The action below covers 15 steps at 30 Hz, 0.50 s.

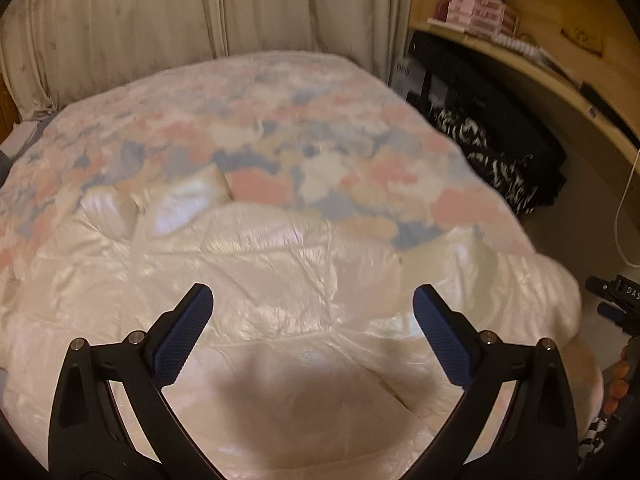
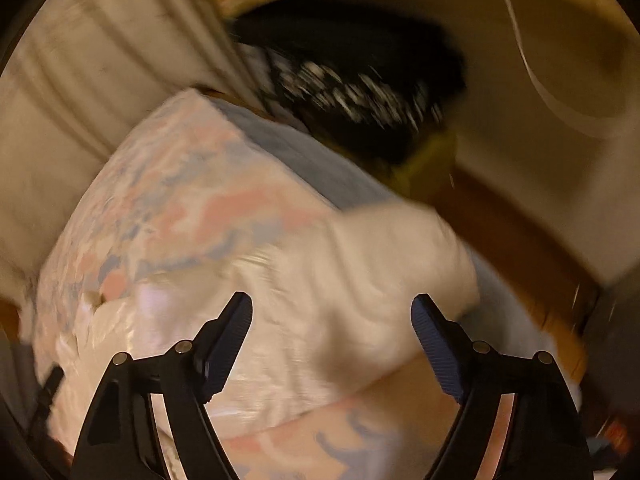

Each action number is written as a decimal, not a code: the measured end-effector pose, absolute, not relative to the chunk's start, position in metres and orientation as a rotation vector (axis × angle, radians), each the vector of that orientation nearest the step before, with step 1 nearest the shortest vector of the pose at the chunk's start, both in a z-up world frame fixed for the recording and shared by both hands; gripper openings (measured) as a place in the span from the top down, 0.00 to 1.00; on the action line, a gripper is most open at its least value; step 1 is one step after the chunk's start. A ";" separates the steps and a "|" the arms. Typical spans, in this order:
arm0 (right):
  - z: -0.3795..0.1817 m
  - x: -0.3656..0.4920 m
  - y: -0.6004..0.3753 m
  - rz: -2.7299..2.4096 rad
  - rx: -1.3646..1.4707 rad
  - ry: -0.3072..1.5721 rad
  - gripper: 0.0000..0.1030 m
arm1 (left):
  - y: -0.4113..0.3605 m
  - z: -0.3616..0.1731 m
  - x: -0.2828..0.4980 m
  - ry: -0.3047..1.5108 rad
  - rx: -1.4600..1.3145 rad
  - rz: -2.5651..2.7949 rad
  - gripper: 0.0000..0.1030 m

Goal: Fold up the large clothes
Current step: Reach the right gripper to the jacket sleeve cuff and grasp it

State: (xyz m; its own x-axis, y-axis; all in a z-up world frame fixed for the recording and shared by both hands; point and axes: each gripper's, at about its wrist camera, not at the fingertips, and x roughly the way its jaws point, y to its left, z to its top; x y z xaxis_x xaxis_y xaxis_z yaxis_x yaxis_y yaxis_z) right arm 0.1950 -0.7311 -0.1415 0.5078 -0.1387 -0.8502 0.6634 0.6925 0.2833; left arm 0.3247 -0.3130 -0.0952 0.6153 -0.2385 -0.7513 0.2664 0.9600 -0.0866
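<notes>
A large quilt (image 1: 256, 152) lies spread on the bed, its top printed in pink, blue and cream patches. Its shiny cream underside (image 1: 280, 264) is folded over the near part. My left gripper (image 1: 313, 300) is open and empty, hovering just above the cream fold. In the blurred right wrist view the same quilt (image 2: 192, 208) shows with the cream layer (image 2: 360, 264) lying over the patterned side. My right gripper (image 2: 332, 308) is open and empty above the cream layer. The other gripper's black body shows at the right edge of the left wrist view (image 1: 616, 300).
Cream curtains (image 1: 200, 12) hang behind the bed. A wooden shelf (image 1: 520, 64) with pink boxes (image 1: 476, 12) runs along the right. Black and white patterned fabric (image 1: 492, 160) is piled under it. A white cord (image 1: 624, 216) hangs at the right.
</notes>
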 end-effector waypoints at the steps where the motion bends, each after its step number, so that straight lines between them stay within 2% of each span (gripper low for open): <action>1: -0.161 0.191 -0.746 -0.540 0.702 0.937 0.22 | -0.315 -0.101 0.325 0.868 0.037 -0.287 0.05; 5: -0.219 0.181 -0.783 -0.497 0.912 0.953 0.22 | -0.323 -0.125 0.328 0.895 0.041 -0.279 0.05; 11: -0.258 0.188 -0.793 -0.506 0.991 0.928 0.22 | -0.337 -0.135 0.326 0.934 0.008 -0.311 0.07; 14: -0.257 0.189 -0.783 -0.548 0.992 0.904 0.22 | -0.348 -0.134 0.323 0.943 0.001 -0.329 0.13; 15: -0.254 0.188 -0.776 -0.563 0.978 0.895 0.28 | -0.351 -0.133 0.321 0.945 0.005 -0.342 0.18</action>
